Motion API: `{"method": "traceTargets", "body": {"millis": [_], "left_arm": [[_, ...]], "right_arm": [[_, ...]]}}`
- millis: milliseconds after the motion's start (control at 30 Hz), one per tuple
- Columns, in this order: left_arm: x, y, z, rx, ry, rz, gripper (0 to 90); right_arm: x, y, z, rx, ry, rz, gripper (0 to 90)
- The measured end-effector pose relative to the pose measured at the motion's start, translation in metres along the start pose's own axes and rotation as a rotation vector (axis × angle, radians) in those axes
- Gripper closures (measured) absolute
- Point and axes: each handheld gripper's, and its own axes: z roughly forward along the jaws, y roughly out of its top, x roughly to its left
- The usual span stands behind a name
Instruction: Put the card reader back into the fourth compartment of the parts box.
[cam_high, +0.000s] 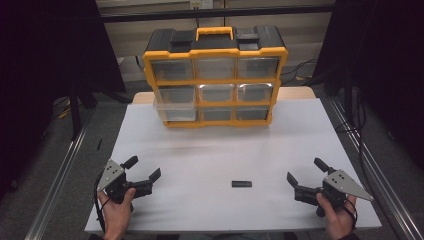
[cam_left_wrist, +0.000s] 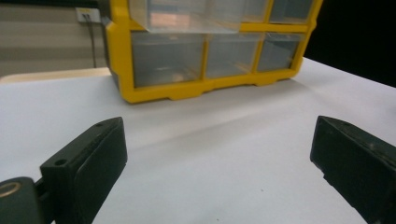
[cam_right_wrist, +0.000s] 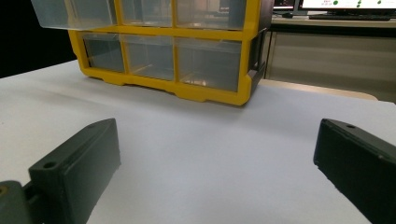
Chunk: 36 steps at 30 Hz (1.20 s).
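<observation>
Both jaws released and empty: left gripper (cam_high: 142, 169) near table's (cam_high: 210, 150) front-left edge, right gripper (cam_high: 306, 171) front-right, small black block (cam_high: 241, 184) between them, wide bare surface before yellow organizer (cam_high: 215, 75).

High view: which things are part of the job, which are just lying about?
In the job: small black block; drawer cabinet with one drawer pulled out; left gripper and right gripper, both open.
Lying about: cables behind the table.
</observation>
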Motion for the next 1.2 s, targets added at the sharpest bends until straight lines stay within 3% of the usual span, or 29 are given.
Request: {"method": "traceTargets", "body": {"millis": [200, 467, 533, 633, 700, 933, 967, 1000, 1200], "left_arm": [[-0.001, 0.002, 0.005, 0.032, -0.057, 0.002, 5.2], [-0.007, 0.007, 0.012, 0.103, -0.162, 0.067, 4.7], [-0.010, 0.008, 0.014, 0.099, -0.173, 0.091, 4.7], [-0.013, 0.011, 0.016, 0.104, -0.206, 0.095, 4.9], [-0.014, 0.012, 0.018, 0.105, -0.206, 0.107, 4.9], [-0.022, 0.014, 0.027, 0.146, -0.271, 0.127, 4.6], [-0.024, 0.014, 0.027, 0.146, -0.256, 0.136, 4.5], [-0.025, 0.014, 0.029, 0.148, -0.286, 0.129, 4.1], [-0.031, 0.015, 0.035, 0.160, -0.271, 0.136, 2.4]], "right_arm": [[-0.001, -0.001, -0.001, 0.001, -0.001, 0.009, 0.1], [-0.001, 0.000, -0.001, -0.005, 0.004, 0.003, 0.1], [-0.001, 0.000, -0.002, -0.005, 0.008, 0.002, 0.1], [0.000, 0.000, -0.003, -0.007, 0.010, 0.002, 0.1], [0.000, 0.000, -0.003, -0.006, 0.013, 0.002, 0.1], [0.000, 0.000, -0.003, -0.007, 0.014, 0.005, 0.0], [0.000, 0.000, -0.002, -0.007, 0.012, 0.005, 0.0], [0.000, 0.000, -0.002, -0.007, 0.013, 0.004, 0.0], [0.000, 0.000, -0.002, -0.007, 0.013, 0.001, 0.0]]}}
